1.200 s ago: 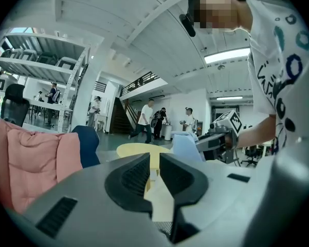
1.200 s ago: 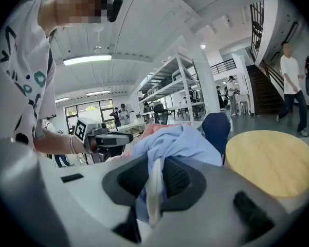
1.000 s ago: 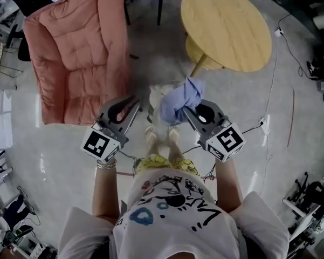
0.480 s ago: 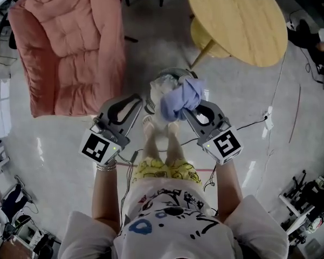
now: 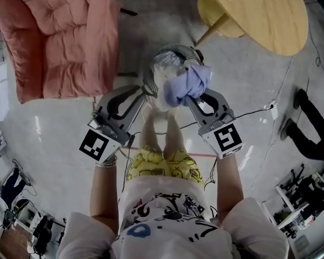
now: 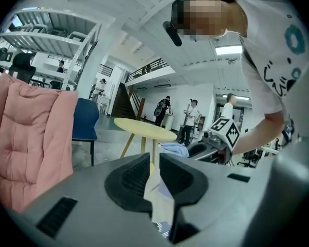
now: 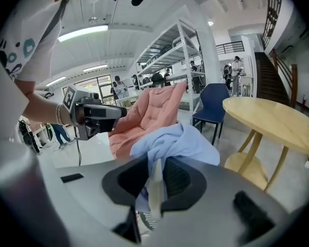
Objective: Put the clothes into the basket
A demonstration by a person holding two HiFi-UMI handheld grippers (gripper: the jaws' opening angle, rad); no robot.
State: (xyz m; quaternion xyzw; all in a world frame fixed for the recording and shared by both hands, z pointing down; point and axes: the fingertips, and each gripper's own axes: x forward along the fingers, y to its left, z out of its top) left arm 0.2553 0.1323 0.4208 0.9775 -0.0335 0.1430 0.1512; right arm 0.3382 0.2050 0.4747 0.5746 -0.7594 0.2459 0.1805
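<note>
Garment: light blue garment [image 5: 190, 84], soft, bunched into crumpled folds; a pale cloth [image 5: 163, 88] hangs beside it.
Place: held in the air over the near rim of the basket [image 5: 177, 50], which stands on the floor.
Right gripper [image 5: 190, 97]: clamped on the garment.
Left gripper [image 5: 146, 93]: jaws a slim gap apart, gripping nothing.

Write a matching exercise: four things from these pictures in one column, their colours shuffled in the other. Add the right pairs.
Things:
1. garment gripped in the right claw
2. cushion
3. round table
4. chair

Colours:
A. pink
B. dark blue
C. pale yellow wood
D. light blue

Pairs: 1-D, 2-A, 3-C, 4-B
</note>
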